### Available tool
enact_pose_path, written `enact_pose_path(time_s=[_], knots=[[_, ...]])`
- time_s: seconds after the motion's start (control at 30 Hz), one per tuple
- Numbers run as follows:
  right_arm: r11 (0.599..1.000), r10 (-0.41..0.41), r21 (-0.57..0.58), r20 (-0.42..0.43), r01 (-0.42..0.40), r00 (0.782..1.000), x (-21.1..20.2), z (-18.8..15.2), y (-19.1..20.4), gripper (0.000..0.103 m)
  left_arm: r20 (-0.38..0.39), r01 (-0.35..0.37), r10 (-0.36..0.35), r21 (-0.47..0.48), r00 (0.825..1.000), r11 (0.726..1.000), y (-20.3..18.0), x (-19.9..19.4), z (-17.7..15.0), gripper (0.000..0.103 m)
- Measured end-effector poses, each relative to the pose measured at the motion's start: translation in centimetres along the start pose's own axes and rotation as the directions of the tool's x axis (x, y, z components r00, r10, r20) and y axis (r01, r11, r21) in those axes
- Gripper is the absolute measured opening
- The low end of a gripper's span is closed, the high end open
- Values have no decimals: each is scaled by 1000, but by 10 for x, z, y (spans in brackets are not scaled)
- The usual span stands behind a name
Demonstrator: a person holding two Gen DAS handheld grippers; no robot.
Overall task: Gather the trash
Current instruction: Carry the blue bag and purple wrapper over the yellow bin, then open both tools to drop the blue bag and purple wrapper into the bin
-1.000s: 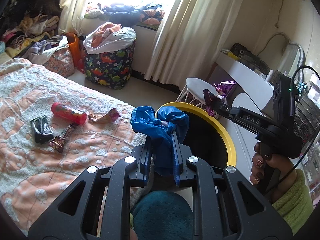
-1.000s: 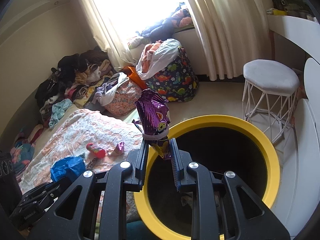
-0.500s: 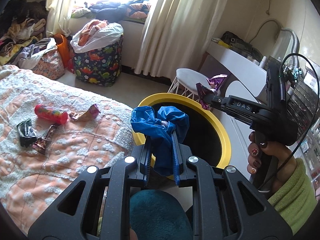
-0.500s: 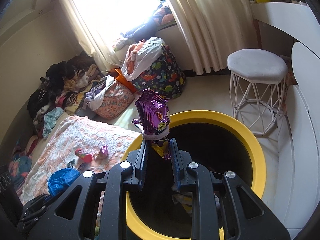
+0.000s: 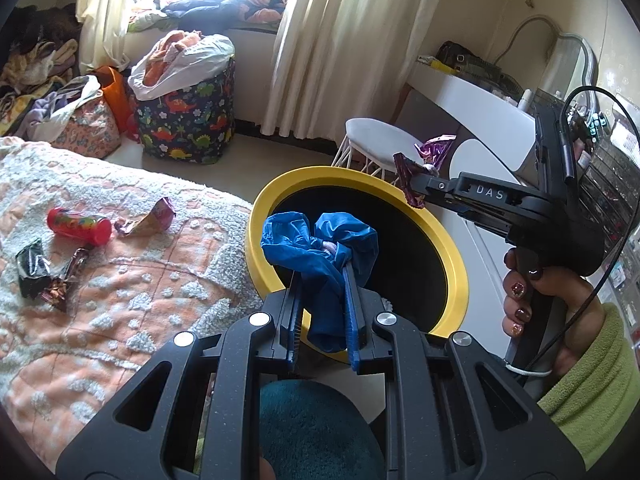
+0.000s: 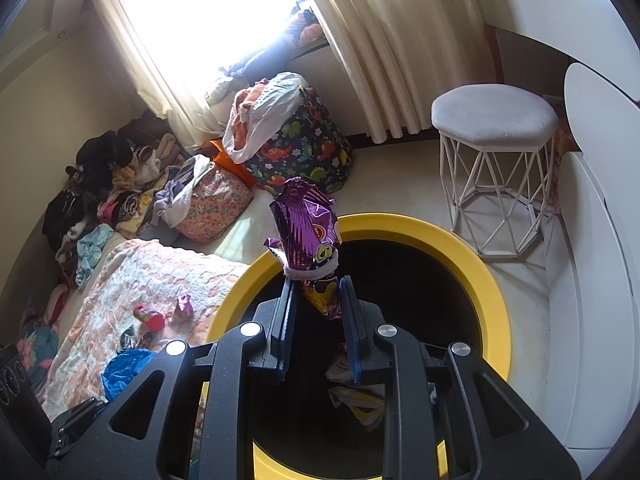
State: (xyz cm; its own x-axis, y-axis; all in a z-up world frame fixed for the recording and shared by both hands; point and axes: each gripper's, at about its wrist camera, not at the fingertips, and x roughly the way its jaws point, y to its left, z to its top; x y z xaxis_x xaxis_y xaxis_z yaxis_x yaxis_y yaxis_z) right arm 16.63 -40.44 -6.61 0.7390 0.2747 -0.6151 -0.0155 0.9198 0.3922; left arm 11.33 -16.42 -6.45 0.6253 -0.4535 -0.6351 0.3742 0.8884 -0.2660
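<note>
Left wrist view: the left gripper [image 5: 322, 280] clamps a crumpled blue plastic bag [image 5: 320, 248] over the near rim of the round black bin with a yellow rim [image 5: 460, 276]. The right gripper [image 6: 314, 292], in its own view, pinches a shiny purple foil snack wrapper [image 6: 304, 232] above the bin's open mouth. To drop cleanly, I would judge each piece should sit fully over the dark opening before the jaws part, since the blue bag overhangs the rim toward the peach tufted bedspread [image 5: 120, 300]. A red tube [image 5: 78, 226] and further dark and foil wrappers [image 5: 44, 270] wait there.
</note>
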Motion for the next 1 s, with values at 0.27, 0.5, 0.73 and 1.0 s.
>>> enact_pose_path(time_s=[0.27,0.5,0.73,1.0], knots=[[999,-33,37,-20,33,999,6,-3,-14,21,-26,2,-1,36,1000,999,-11,18,3,12],[998,-31,62,-47,34,998,12,-5,-22,21,-58,-1,3,46,998,999,-15,35,2,12],[998,-24,55,-58,27,998,15,-5,-22,24,-90,0,5,58,996,998,-18,53,3,12],[998,-44,44,-51,46,998,17,-4,-21,43,-94,-7,11,41,996,999,-15,61,4,28]])
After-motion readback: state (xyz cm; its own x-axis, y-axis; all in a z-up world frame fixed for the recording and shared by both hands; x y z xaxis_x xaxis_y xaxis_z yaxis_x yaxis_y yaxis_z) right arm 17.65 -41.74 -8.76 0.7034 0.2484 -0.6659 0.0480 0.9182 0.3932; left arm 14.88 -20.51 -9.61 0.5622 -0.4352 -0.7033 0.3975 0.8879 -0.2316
